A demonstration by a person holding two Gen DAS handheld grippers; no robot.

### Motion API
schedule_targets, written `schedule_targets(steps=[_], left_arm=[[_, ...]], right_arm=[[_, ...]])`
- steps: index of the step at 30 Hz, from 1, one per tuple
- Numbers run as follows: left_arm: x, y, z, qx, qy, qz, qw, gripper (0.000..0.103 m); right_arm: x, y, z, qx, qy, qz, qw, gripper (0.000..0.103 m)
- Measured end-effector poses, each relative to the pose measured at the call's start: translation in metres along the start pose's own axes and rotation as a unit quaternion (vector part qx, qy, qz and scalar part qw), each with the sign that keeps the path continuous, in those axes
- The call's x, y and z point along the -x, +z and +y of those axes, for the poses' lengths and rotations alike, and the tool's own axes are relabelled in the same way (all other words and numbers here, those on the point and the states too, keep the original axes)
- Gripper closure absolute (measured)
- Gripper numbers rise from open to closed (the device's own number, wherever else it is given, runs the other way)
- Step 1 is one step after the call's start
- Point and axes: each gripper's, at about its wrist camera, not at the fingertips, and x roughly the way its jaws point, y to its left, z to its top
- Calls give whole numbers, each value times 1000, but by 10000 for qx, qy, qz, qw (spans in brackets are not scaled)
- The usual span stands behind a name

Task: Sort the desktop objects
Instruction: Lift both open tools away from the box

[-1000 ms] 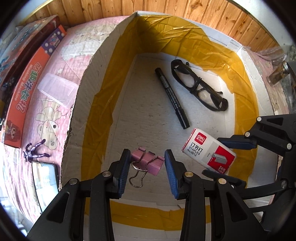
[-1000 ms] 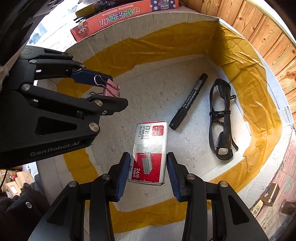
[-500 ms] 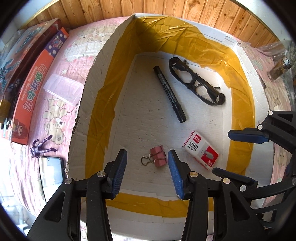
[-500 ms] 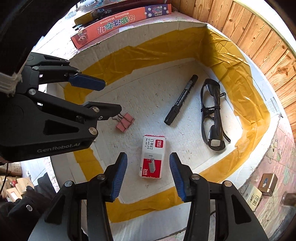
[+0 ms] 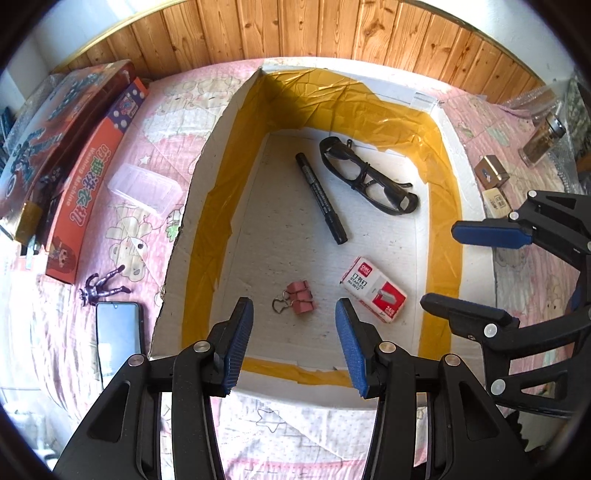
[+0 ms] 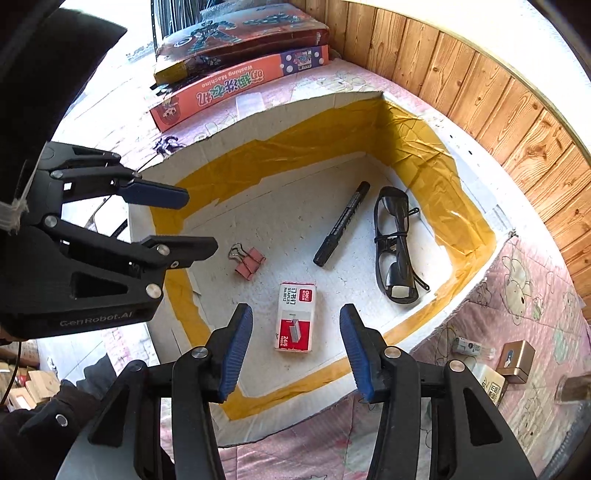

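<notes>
Cardboard box (image 5: 207,206) taped yellow, boxy staples (image 6: 295,321), both claws (image 5: 293,343) (image 6: 295,350) spread, empty.

I note a white cardboard box (image 5: 207,177) with matt, rough walls lined in glossy, wrinkled yellow tape (image 5: 332,99). Its floor carries glossy black plastic glasses (image 5: 369,177), a pink metal binder clip (image 5: 301,301) and a red-and-white paper staple box (image 5: 373,291). Behind stands varnished wooden panelling (image 5: 295,33).

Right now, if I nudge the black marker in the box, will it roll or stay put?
The black marker looks round-barrelled and lies flat on the box floor, so it probably rolls sideways. It looks stiff and light. The glasses lying close beside it might stop it.
</notes>
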Motion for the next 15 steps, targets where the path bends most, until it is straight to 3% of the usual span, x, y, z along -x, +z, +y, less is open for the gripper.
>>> schedule_targets(steps=[15], left_arm=[[60,-6,-28,-60,-58,-843,9964,54]], right_arm=[[57,-13,-22,-377,-191,-1037,9937,46]])
